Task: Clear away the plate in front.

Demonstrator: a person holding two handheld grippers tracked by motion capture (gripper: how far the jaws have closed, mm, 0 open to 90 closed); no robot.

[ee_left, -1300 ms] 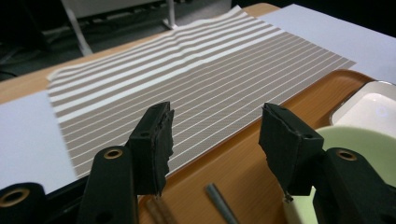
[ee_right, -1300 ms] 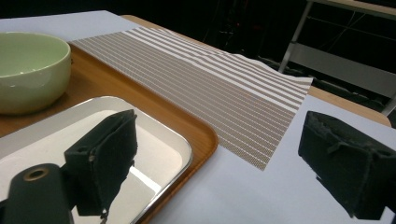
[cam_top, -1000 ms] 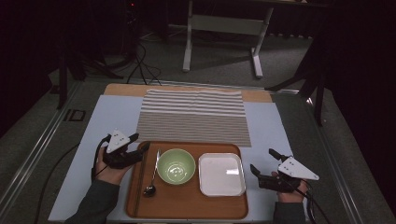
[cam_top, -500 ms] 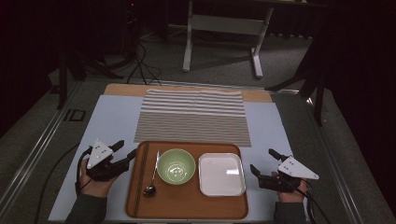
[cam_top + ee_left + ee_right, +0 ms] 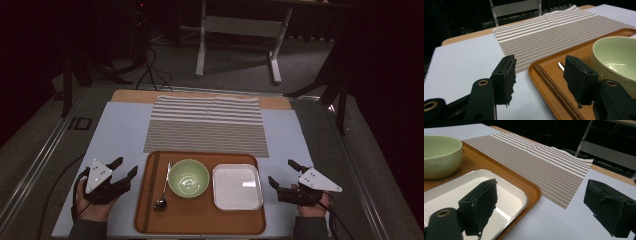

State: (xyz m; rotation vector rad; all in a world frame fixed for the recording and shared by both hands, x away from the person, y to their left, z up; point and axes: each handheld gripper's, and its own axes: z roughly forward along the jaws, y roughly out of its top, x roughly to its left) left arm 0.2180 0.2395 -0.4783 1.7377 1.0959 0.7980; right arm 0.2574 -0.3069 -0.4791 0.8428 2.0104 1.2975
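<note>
The left gripper (image 5: 121, 170), fingers spread and empty, has drawn back left of the tray (image 5: 200, 227); the right gripper (image 5: 282, 172) stays put, fingers released.

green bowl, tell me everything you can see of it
The bowl is pale green, round and glossy, ceramic by its look, with a thick rim. It stands upright and empty near the middle of the orange tray. A spoon lies just to its left and a shiny square plate to its right; neither clearly touches it. Light glints off its inside.
</note>
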